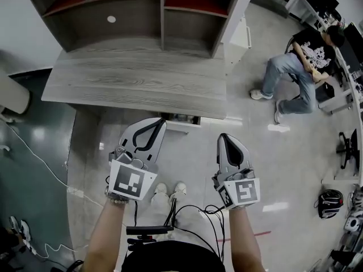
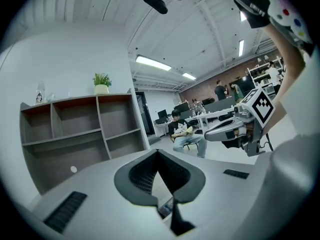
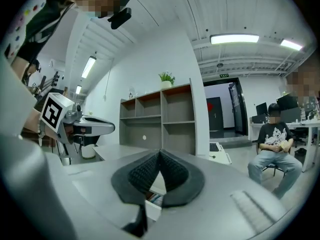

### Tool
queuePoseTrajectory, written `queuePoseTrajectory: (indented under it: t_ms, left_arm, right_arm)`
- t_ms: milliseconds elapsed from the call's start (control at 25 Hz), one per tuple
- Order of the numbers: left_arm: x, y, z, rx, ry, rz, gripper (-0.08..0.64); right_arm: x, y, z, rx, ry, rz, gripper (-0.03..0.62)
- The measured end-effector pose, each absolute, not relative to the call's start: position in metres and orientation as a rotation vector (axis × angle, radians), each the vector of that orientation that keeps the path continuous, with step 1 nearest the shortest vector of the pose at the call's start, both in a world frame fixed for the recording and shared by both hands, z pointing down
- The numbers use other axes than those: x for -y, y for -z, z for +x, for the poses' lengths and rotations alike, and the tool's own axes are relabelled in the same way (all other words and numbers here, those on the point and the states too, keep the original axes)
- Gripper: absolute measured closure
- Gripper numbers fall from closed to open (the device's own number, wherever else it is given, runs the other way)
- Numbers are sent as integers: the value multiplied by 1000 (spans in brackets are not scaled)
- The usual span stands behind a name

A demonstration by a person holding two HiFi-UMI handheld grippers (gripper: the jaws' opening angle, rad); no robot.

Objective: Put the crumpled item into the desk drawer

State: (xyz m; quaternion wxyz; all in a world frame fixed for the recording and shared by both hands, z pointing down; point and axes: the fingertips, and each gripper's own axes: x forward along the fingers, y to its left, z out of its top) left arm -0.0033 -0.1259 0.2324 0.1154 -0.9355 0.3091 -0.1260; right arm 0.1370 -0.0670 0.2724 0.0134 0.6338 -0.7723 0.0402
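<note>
Under the front edge of the grey wooden desk (image 1: 136, 84), a white drawer (image 1: 181, 122) stands slightly open; small things lie inside it, too small to tell apart. I see no crumpled item outside it. My left gripper (image 1: 160, 122) is shut and empty, with its tips just left of the drawer front. My right gripper (image 1: 223, 136) is also shut and empty, a little right of the drawer and nearer to me. In the left gripper view the jaws (image 2: 158, 151) meet at the tips, and the right gripper view shows the same (image 3: 160, 153).
A shelf unit (image 1: 136, 10) stands on the back of the desk. A person (image 1: 298, 67) sits on a chair at the right by other desks. Cables trail on the floor at the left, and a dark bag (image 1: 330, 202) lies at the far right.
</note>
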Motion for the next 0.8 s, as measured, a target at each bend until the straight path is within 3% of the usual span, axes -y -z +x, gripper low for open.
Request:
queuePoseTrajectory:
  t_ms: [800]
  left_arm:
    - [87,-152,-66,-1082,166,-2743,554]
  right_arm:
    - [36,-171,125,2451,106,1988,583]
